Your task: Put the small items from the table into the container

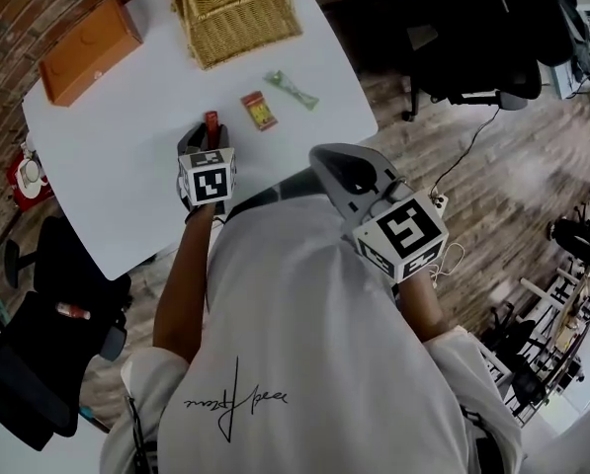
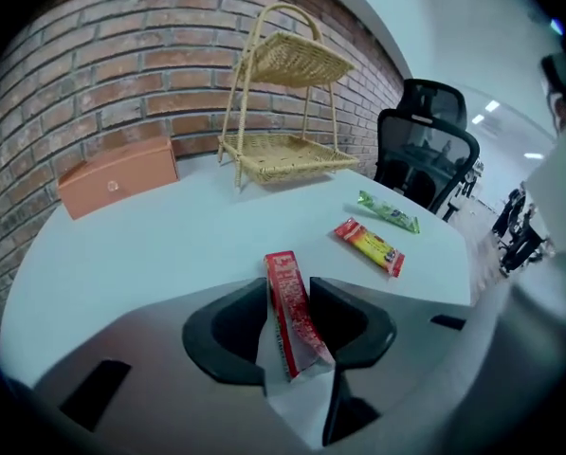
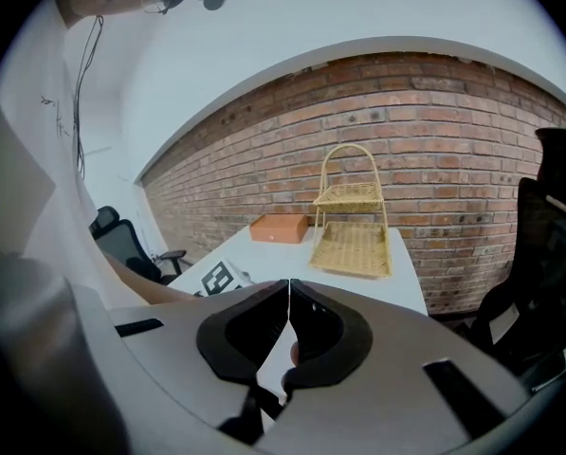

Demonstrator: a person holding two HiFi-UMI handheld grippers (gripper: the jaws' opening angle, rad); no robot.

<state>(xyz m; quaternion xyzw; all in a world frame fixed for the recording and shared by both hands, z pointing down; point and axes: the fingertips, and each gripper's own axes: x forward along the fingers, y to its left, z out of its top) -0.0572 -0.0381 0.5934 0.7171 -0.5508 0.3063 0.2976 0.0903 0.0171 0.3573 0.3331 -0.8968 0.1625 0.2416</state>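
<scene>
A red snack packet (image 2: 290,316) lies on the white table (image 2: 150,245), between the jaws of my left gripper (image 2: 287,297). Those jaws stand wide and open around it, angled down at the table. In the head view the same red packet (image 1: 211,119) pokes out just beyond the left gripper (image 1: 208,131). A red-and-yellow packet (image 2: 369,245) and a green packet (image 2: 389,211) lie further right. The two-tier wicker basket (image 2: 287,154) stands at the back. My right gripper (image 3: 288,297) is shut and empty, held off the table's near edge, as the head view of the right gripper (image 1: 321,156) shows.
An orange box (image 1: 89,49) sits at the table's far left by the brick wall. Black office chairs stand near the left front (image 1: 47,363) and beyond the right side (image 1: 492,28). The table edge runs close to the person's body.
</scene>
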